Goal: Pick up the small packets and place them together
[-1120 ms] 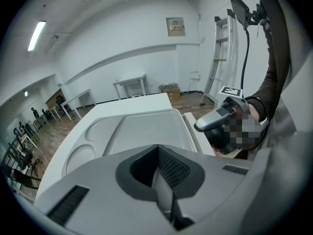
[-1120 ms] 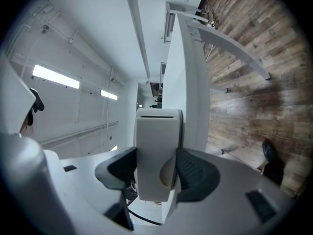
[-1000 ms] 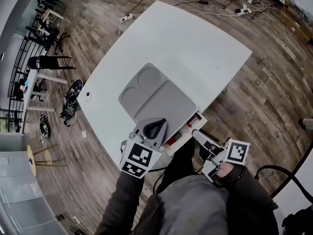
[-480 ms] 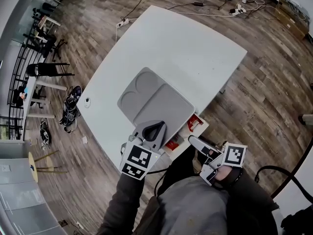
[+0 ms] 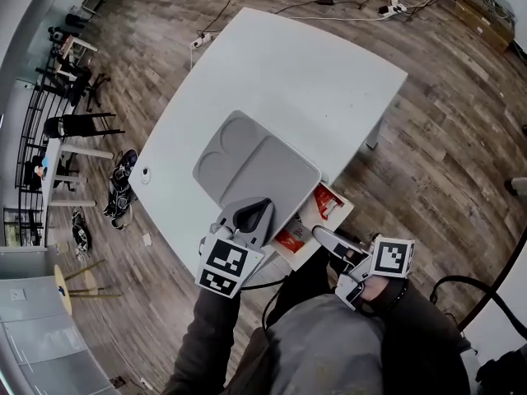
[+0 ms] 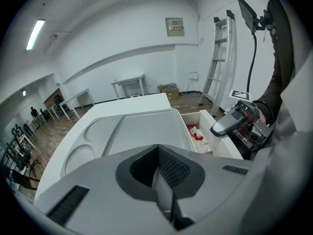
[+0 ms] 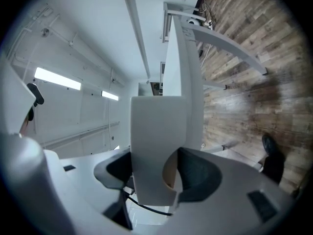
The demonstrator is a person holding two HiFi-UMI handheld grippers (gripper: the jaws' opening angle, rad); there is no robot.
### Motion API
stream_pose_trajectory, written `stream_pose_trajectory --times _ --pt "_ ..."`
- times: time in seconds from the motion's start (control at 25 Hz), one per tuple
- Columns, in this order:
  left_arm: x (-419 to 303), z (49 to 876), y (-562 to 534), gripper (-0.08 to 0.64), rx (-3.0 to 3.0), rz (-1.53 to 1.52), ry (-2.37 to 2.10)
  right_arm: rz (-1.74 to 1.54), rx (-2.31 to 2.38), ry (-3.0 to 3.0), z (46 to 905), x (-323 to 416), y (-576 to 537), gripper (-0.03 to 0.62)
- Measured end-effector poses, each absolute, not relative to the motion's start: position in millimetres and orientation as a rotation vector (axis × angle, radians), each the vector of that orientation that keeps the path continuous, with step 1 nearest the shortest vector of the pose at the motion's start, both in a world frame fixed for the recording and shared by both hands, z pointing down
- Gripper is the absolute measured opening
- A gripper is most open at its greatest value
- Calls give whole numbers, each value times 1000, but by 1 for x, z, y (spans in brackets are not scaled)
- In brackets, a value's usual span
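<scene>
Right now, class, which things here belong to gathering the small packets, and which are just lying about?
Job:
red packets
white box holding them
grey tray
table

Lying about:
shoes on the floor
cables
ladder

Tray (image 5: pixel 263 167) sits on your table (image 5: pixel 313 64). Just right of the tray, against its edge, stands a box (image 5: pixel 344 208); packets (image 5: pixel 327 200) lie inside.

Red packets (image 5: pixel 327 200) lie in a white box (image 5: pixel 347 212) beside the gray tray (image 5: pixel 255 171).
</scene>
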State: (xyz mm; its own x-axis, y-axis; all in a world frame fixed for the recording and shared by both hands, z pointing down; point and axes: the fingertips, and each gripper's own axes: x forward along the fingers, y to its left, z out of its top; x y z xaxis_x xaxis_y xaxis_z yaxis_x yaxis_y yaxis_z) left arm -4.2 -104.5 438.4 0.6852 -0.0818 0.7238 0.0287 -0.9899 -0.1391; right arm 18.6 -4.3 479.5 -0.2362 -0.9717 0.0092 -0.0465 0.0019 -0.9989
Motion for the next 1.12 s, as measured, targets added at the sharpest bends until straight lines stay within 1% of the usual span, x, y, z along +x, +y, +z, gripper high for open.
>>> stream_pose_trajectory --times 0.32,0.52,0.76,1.12 --pt "-6 436 -108 -11 -2753 -1192 47 -1368 -1128 1398 477 17 23 281" --pt "-4 434 -127 -11 -2748 -1188 49 -1372 -1136 1386 476 18 18 281" --pt "-7 439 -104 -11 -2751 -1200 47 -1369 -1142 1372 483 15 56 279" --pt "-6 439 -105 -11 -2745 -1181 52 -1351 -1135 1391 482 16 76 279"
